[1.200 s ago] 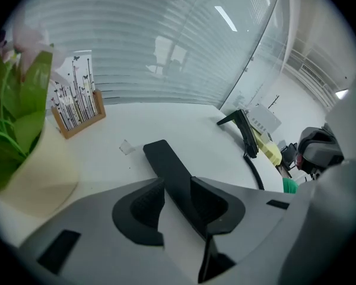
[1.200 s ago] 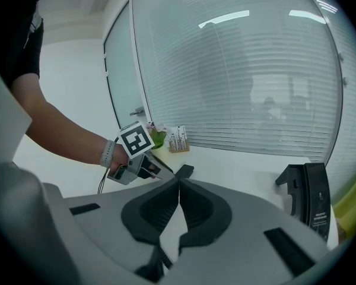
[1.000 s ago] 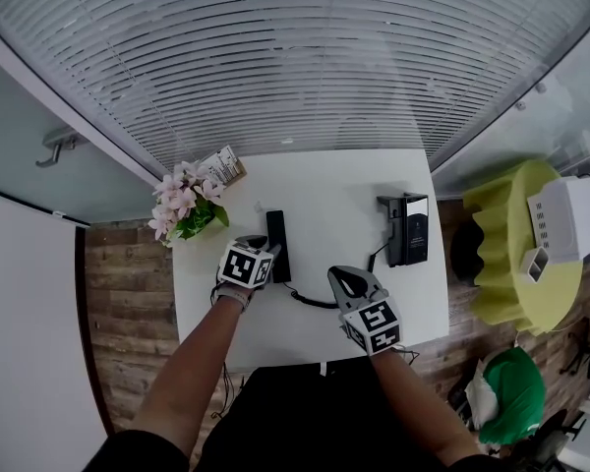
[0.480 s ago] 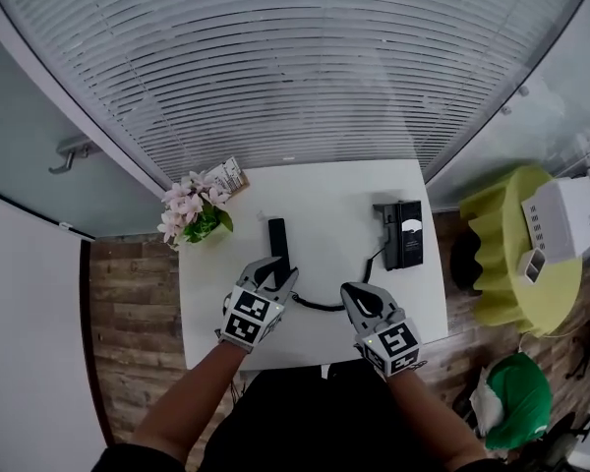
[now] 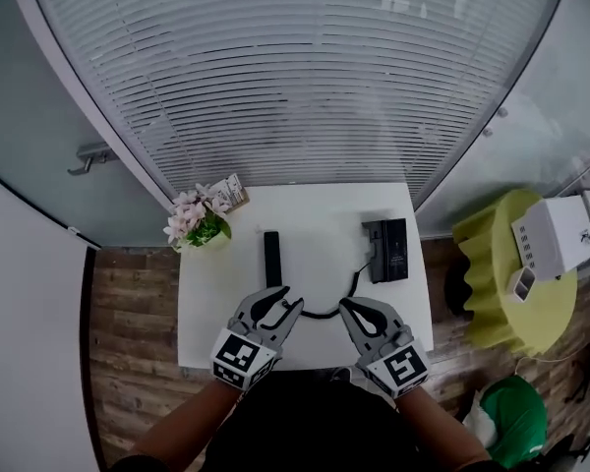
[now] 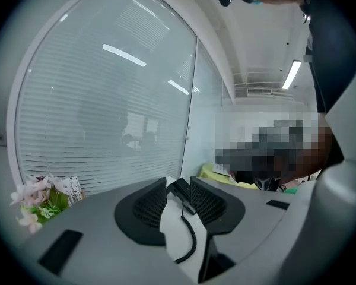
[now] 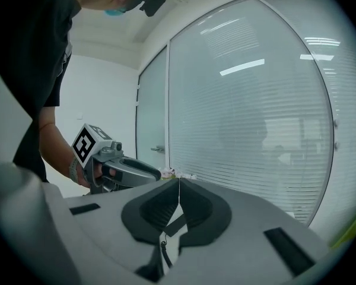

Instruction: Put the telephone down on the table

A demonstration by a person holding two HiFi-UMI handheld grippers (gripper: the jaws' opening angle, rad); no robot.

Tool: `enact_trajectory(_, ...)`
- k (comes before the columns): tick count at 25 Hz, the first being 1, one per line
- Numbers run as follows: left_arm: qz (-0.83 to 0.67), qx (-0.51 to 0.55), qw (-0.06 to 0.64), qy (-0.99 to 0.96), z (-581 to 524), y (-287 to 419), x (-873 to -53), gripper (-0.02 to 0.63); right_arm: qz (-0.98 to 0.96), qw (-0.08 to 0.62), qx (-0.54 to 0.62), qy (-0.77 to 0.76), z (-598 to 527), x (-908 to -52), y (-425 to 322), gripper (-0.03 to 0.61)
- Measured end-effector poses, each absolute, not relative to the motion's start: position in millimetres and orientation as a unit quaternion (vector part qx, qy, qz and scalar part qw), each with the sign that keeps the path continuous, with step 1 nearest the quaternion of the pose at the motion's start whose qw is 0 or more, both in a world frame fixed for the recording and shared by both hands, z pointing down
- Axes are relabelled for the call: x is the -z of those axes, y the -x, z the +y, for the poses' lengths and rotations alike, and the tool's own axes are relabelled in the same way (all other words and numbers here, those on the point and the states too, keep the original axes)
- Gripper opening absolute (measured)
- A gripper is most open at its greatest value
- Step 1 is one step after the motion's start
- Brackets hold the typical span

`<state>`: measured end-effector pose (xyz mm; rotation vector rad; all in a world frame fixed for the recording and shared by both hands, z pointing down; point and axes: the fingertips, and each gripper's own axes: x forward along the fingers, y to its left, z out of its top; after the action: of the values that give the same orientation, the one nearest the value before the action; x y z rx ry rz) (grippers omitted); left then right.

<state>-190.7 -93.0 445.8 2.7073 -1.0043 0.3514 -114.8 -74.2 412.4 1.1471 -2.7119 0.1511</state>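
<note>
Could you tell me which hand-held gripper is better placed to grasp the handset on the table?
Probably left: the left hand-held gripper, jaws apart, is nearest the handset; the right hand-held gripper, jaws together, sits further off, towards the telephone base.

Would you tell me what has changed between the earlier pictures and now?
The left tongs, open and empty, pulled back from the handset toward the person; the right tongs, shut, drew back too. The handset, its base and the flowers stayed put on the table.
</note>
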Motion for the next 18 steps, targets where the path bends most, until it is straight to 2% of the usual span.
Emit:
enact_trajectory(11,-0.352,-0.063,0.082,-0.93,-24.9,132.4,-390.4,0.124,-0.929,0.047,-0.033,-0.367,-21.2,-364.5,77.9,0.023)
enact_trajectory(18,-0.361,-0.058,0.074,-0.928,5.5,100.5,-378.5,0.046,-0.933,0.031,-0.029,-0.357,5.0,-355.6,53.9,0.023)
